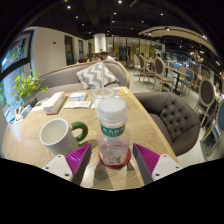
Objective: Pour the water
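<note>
A clear plastic water bottle point(113, 128) with a white cap and a blue-and-white label stands upright on the wooden table point(150, 125). Its base sits between my gripper's point(113, 160) two fingers, and a narrow gap shows at each pink pad point(78, 160), so the gripper is open around it. Just left of the bottle, ahead of the left finger, stands a white mug point(57, 136) with a green handle; its inside is hidden from here.
Farther back on the table lie a tissue box point(52, 102), papers or books point(80, 100) and a potted plant point(27, 87). A grey tufted armchair point(180, 115) stands at the right, and a sofa with a patterned cushion point(97, 75) beyond the table.
</note>
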Tool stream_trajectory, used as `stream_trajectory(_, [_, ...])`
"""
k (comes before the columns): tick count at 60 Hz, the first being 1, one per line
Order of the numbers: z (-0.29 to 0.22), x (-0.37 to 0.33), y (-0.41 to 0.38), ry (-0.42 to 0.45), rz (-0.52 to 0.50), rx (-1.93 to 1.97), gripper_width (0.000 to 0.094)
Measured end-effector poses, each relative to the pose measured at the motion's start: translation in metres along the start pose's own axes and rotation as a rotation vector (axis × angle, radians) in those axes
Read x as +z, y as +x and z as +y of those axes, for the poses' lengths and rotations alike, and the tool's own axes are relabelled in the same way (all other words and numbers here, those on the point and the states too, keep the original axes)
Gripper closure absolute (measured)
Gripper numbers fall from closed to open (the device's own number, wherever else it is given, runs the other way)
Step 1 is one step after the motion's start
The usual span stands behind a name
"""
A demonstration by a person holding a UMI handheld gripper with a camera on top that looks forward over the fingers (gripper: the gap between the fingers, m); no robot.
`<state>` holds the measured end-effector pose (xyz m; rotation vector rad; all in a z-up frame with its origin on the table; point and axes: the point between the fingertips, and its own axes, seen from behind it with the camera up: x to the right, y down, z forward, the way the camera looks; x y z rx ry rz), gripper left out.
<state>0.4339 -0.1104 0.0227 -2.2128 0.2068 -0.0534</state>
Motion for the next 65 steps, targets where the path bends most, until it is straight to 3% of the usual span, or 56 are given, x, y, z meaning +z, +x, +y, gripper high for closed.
stream_trajectory(13, [0.002, -0.099, -0.012, -0.052, 0.079, -0.006, 0.0079])
stream_trajectory(33, [0.006, -0.247, -0.090, -0.070, 0.067, 0.024, 0.0083])
stream_trajectory(65, [-0.004, -0.276, -0.131, -0.034, 0.052, -0.036, 0.0081])
